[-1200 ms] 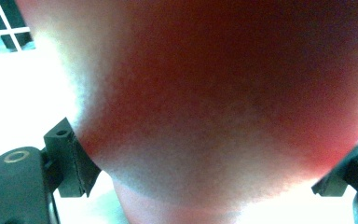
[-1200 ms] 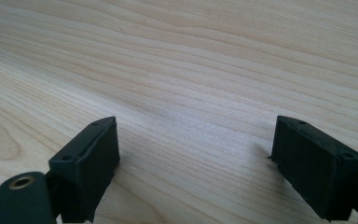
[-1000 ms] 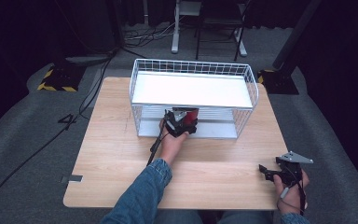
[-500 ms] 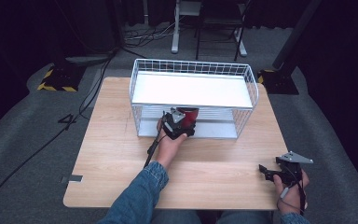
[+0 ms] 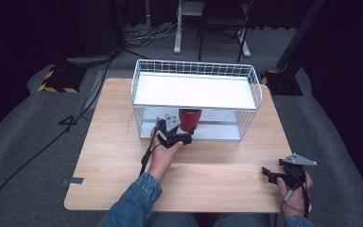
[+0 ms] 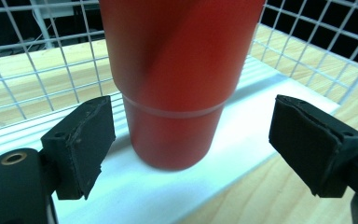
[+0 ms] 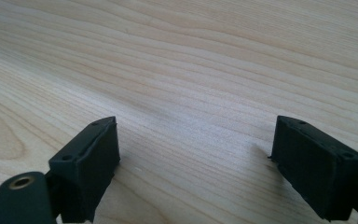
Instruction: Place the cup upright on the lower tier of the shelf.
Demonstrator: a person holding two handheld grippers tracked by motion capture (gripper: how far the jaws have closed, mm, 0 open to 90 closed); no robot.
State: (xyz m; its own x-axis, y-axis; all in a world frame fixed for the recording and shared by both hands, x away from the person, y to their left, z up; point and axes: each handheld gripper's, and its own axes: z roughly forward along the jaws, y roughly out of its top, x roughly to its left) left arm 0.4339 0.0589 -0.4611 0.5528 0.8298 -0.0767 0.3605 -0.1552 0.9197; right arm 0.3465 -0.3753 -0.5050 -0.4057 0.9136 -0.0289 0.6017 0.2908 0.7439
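With the red cup (image 6: 177, 79) standing on the lower shelf of the wire basket (image 5: 196, 68), I am judging the placing as nearly finished.
I am holding the left gripper (image 5: 172, 135) at the basket's open front, its jaws spread wide on either side of the cup and touching neither side; what is left, I think, is backing that gripper away. Compared with a second ago, it is sitting slightly lower and nearer me. I am resting the right gripper (image 5: 283, 175), jaws wide and empty, at the desk (image 5: 113, 142) near its right corner, unchanged.
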